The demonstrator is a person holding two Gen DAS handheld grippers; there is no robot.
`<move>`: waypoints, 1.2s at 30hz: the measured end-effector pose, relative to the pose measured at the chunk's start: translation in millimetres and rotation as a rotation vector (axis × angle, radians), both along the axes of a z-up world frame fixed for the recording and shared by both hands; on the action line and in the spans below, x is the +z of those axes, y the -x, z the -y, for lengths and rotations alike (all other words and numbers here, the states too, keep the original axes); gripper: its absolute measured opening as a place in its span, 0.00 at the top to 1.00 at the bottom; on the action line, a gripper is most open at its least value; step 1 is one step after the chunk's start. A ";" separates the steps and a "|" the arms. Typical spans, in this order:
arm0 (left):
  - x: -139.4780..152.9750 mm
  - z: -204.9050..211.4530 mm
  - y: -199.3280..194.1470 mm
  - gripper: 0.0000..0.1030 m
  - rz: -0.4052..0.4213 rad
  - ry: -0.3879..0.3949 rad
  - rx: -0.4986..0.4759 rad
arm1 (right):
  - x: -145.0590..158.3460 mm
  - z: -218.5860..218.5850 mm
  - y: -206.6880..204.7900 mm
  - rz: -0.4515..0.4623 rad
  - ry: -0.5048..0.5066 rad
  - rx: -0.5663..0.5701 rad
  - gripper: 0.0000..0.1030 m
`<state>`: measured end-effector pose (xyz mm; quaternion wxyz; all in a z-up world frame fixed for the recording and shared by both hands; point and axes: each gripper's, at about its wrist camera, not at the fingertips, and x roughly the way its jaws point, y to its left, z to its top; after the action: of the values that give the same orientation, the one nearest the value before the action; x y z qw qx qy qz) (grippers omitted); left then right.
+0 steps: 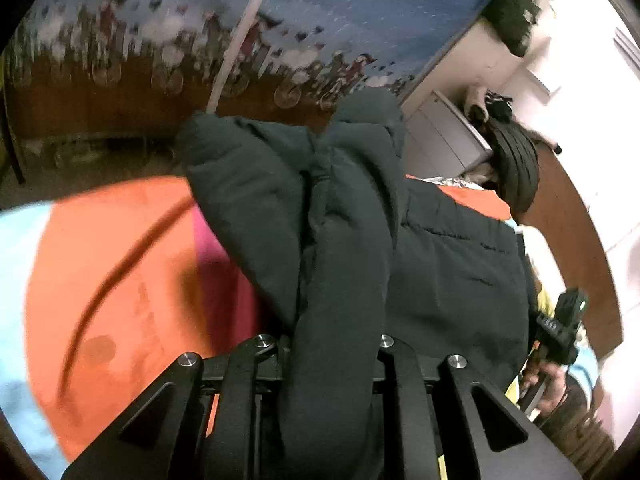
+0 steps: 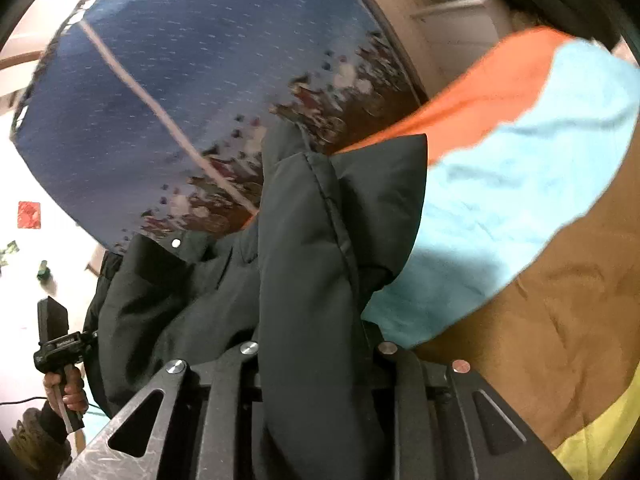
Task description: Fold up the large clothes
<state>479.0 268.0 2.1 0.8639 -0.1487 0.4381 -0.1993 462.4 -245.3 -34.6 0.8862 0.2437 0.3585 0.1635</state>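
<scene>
Both grippers are up and both are loaded: the left gripper (image 1: 334, 344) is clenched on a thick padded roll of the dark jacket (image 1: 440, 260), and the right gripper (image 2: 316, 344) is clenched on another quilted edge of the same jacket (image 2: 304, 240), the seam running straight out toward twelve o'clock. My read is that two pinches well apart on one garment let the bulk hang and spread, so a fold line can be set before it goes down. The jacket is lifted off the bed, draping from each gripper, with the bedspread (image 1: 112, 280) in orange, pink and pale blue showing at nine o'clock in the left view and its blue and orange panels (image 2: 500, 200) at two o'clock in the right view. Each camera catches the other gripper's handle at the frame edge, at four o'clock from the left, at eight from the right. Containers: none I can make out, just a white cabinet (image 1: 452, 136) at two o'clock, doors shut, contents hidden
</scene>
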 end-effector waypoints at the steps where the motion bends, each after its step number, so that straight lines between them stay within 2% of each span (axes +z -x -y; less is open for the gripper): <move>1: 9.6 -4.5 12.5 0.87 0.022 -0.002 0.000 | 4.9 -2.1 2.4 0.009 -0.001 0.005 0.79; 5: 22.9 -1.3 62.9 0.87 0.059 0.007 0.018 | 30.8 -11.4 17.4 0.055 -0.015 0.049 0.79; 9: 13.6 -3.9 82.9 0.87 0.041 -0.029 0.054 | 33.4 -24.8 24.7 0.057 -0.002 0.086 0.79; 11: 3.8 -6.3 84.8 0.87 0.015 -0.037 0.078 | 23.1 -38.1 24.9 0.042 0.029 0.094 0.79; 14: -28.1 -12.0 80.4 0.86 -0.039 -0.062 0.121 | 0.9 -54.3 21.1 -0.003 0.071 0.089 0.78; 16: -44.4 -19.8 80.2 0.82 -0.076 -0.081 0.146 | -19.3 -63.6 15.4 -0.059 0.122 0.075 0.72; 18: -57.3 -23.0 83.4 0.72 -0.076 -0.100 0.171 | -39.0 -64.1 12.6 -0.112 0.157 0.015 0.65; 20: -60.5 -25.1 86.2 0.61 -0.076 -0.144 0.194 | -45.0 -59.1 15.5 -0.114 0.139 -0.020 0.55; 21: -60.8 -26.5 86.8 0.53 -0.078 -0.159 0.205 | -45.7 -57.6 17.5 -0.114 0.147 -0.036 0.41; 22: -60.6 -27.7 91.9 0.49 -0.078 -0.184 0.236 | -45.7 -57.3 19.3 -0.111 0.164 -0.045 0.19; 23: -60.8 -29.9 96.6 0.39 -0.076 -0.199 0.259 | -44.6 -58.7 21.1 -0.101 0.188 -0.045 0.08; 24: -61.2 -31.3 102.1 0.36 -0.071 -0.206 0.278 | -41.0 -61.3 24.0 -0.081 0.216 -0.050 0.00; 26: -57.2 -34.8 117.7 0.34 -0.028 -0.219 0.330 | -29.1 -67.2 35.4 -0.011 0.290 -0.065 0.00; 27: -54.6 -34.1 125.3 0.28 -0.011 -0.235 0.355 | -26.2 -67.8 39.9 0.006 0.313 -0.067 0.00; 29: -46.6 -31.5 144.2 0.21 0.044 -0.261 0.402 | -15.6 -75.7 55.2 0.048 0.374 -0.081 0.00; 31: -36.4 -23.4 161.9 0.16 0.104 -0.275 0.430 | -7.0 -83.1 70.7 0.097 0.391 -0.088 0.00; 33: -25.2 -8.6 182.9 0.05 0.167 -0.307 0.456 | 2.5 -93.4 91.6 0.152 0.388 -0.086 0.00; 36: -13.5 16.9 213.6 0.02 0.269 -0.322 0.438 | 15.9 -107.4 127.0 0.223 0.378 -0.081 0.00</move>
<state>265.4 251.1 -11.5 0.9490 -0.0731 0.3031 0.0459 335.4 -137.9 -18.7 0.9562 0.0680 0.2722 0.0836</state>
